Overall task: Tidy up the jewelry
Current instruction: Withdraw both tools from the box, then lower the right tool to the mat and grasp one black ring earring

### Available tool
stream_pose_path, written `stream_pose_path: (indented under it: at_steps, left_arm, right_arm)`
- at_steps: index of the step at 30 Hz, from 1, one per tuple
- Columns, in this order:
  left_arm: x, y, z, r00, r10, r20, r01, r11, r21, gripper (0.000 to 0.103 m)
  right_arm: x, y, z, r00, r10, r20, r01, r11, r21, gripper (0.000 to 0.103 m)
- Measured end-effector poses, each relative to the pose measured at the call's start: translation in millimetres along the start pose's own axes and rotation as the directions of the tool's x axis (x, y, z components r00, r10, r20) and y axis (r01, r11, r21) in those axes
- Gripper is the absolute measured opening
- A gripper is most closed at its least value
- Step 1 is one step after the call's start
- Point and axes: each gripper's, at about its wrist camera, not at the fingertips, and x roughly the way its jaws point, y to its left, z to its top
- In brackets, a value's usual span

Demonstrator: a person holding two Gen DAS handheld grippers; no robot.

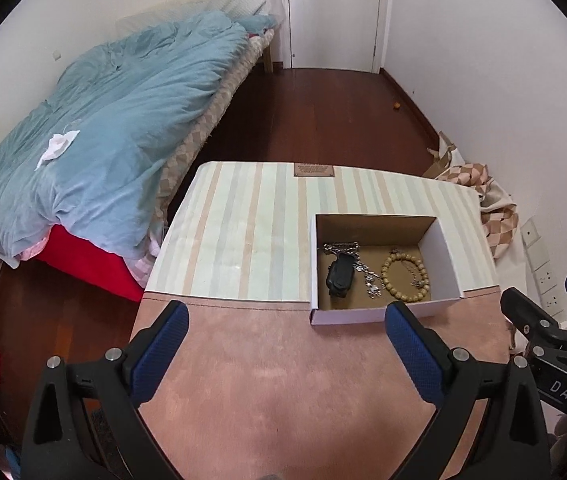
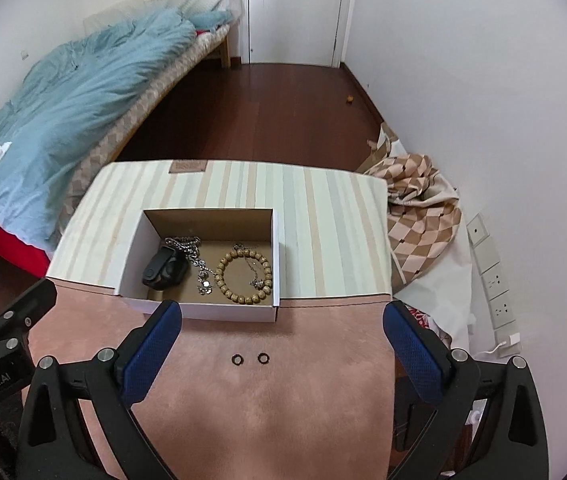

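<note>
Pink suede-like cloth covers the near half of your table (image 2: 267,408), and a striped cloth takes over beyond the seam. Your right gripper (image 2: 282,330) hangs over the pink part with its blue-padded jaws spread wide and nothing between the pads. Your left gripper (image 1: 287,334) is the same: jaws wide apart, empty, above bare pink cloth.

Just ahead of your right fingertips, two small dark rings (image 2: 250,358) lie side by side on the pink cloth, close together but not touching, and outside the box. Beyond them sits the open cardboard box (image 2: 235,314), white outside and brown inside, straddling the seam between the two cloths. Inside it, a beaded bracelet (image 2: 225,276) of tan wooden beads lies on the right, with a thin chain crossing through its loop. A silver chain necklace (image 2: 199,264) trails down the middle, and a black wristband-like device (image 2: 163,268) lies at the left, touching the necklace's upper end.

Past the table you have dark wooden floor, a bed (image 1: 123,120) with a rumpled blue duvet to the left, a white door (image 1: 335,12) straight ahead, and a checked cloth (image 2: 419,208) heaped by the right wall.
</note>
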Motion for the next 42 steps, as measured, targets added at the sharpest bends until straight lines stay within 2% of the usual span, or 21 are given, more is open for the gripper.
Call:
stream_pose_path:
  at_steps: [10, 18, 22, 25, 26, 27, 29, 35, 42]
  left_arm:
    - [-55.8, -4.0, -19.1, 0.997, -0.021, 0.068, 0.020, 1.000, 0.017, 0.100]
    - [-72.9, -4.0, -26.1, 0.996, -0.048, 0.080, 0.048, 0.999, 0.007, 0.100]
    - [-54.6, -5.1, -30.6, 0.998, -0.023, 0.057, 0.023, 1.000, 0.001, 0.100]
    - [-15.7, -7.5, -41.6, 1.000, -0.009, -0.018, 0.009, 1.000, 0.006, 0.100]
    - [-3.4, -8.2, -46.4, 0.999, 0.006, -0.047, -0.005, 1.000, 0.009, 0.100]
    - [7.7, -9.2, -50.6, 0.997, 0.017, -0.070, -0.016, 1.000, 0.011, 0.100]
    - [32.4, -11.0, -60.6, 0.993, 0.038, -0.115, -0.037, 0.999, 0.014, 0.100]
    - [101.0, -15.8, -85.6, 0.962, 0.058, -0.266, -0.053, 0.998, 0.025, 0.100]
    - [126.5, -12.7, -88.8, 0.950, 0.068, -0.305, -0.061, 0.998, 0.031, 0.100]
  right_arm:
    - [-62.8, -7.1, -25.8, 0.996, 0.002, 0.092, -0.004, 0.999, 0.032, 0.102]
    - [-85.0, -8.6, -36.5, 0.993, 0.018, 0.121, -0.022, 0.999, 0.035, 0.102]
    - [-55.4, -13.7, -42.8, 0.997, 0.039, 0.065, -0.042, 0.998, 0.051, 0.102]
    - [-13.4, -16.8, -56.8, 0.997, 0.078, -0.004, -0.077, 0.995, 0.058, 0.099]
    - [1.0, -16.5, -62.5, 0.996, 0.092, -0.022, -0.090, 0.994, 0.058, 0.085]
    - [18.4, -16.6, -69.1, 0.994, 0.101, -0.049, -0.098, 0.993, 0.061, 0.064]
    - [54.6, -15.6, -83.6, 0.988, 0.107, -0.112, -0.101, 0.993, 0.063, 0.049]
    - [122.8, -15.6, -107.5, 0.982, 0.122, -0.142, -0.112, 0.991, 0.076, 0.049]
    - [148.4, -3.3, -105.4, 0.988, 0.108, -0.113, -0.106, 0.994, 0.024, 0.049]
